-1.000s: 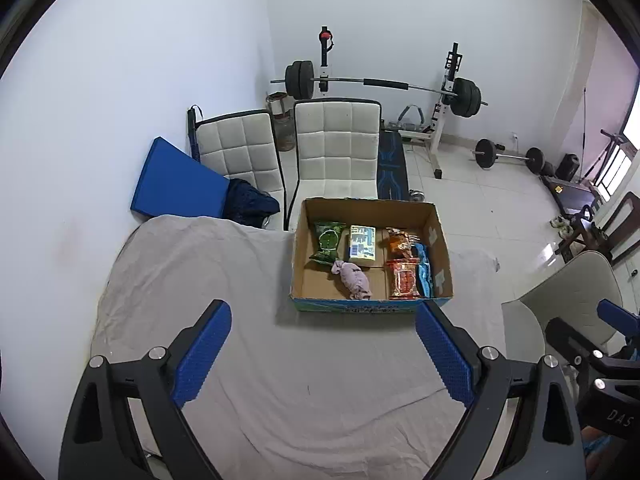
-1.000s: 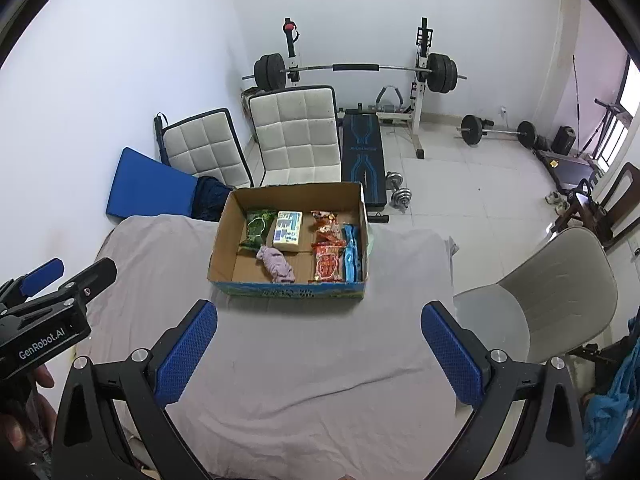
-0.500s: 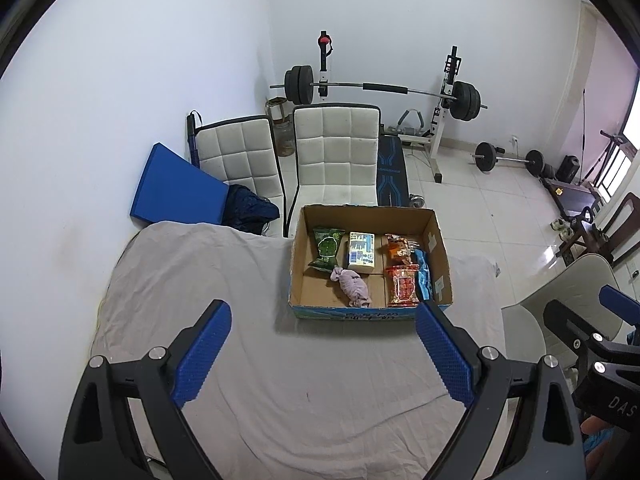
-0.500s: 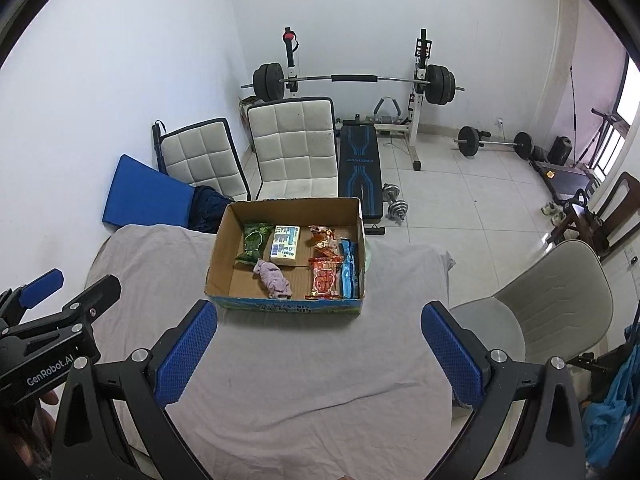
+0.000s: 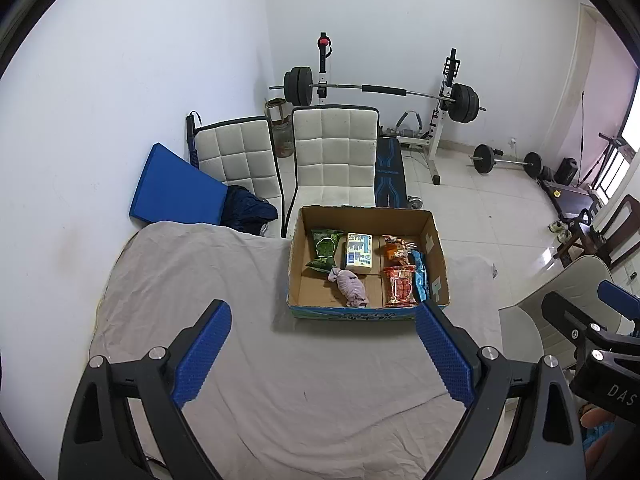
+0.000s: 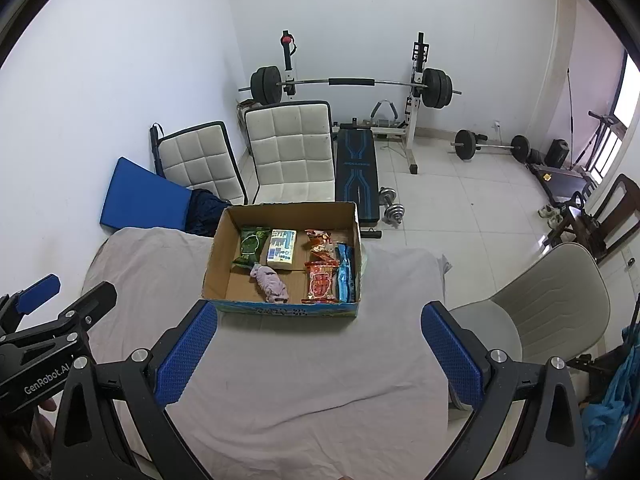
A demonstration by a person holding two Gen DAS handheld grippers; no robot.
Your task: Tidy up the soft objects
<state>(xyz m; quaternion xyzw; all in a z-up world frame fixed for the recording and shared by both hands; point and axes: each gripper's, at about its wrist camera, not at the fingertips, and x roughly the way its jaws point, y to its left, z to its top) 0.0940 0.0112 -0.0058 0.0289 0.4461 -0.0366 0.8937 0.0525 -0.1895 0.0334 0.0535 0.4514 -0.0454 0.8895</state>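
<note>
An open cardboard box stands on a table covered with a grey cloth. Inside lie a green snack bag, a white and blue tissue pack, a pink cloth bundle, red and orange snack packs and a blue pack. My left gripper is open and empty, well in front of the box. My right gripper is open and empty, also in front of the box.
Two white padded chairs stand behind the table, with a blue mat against the wall. A weight bench with a barbell stands beyond. A beige chair stands to the table's right.
Both grippers have drawn back and risen a little, so the box looks smaller and farther off. Both stay open and empty.
</note>
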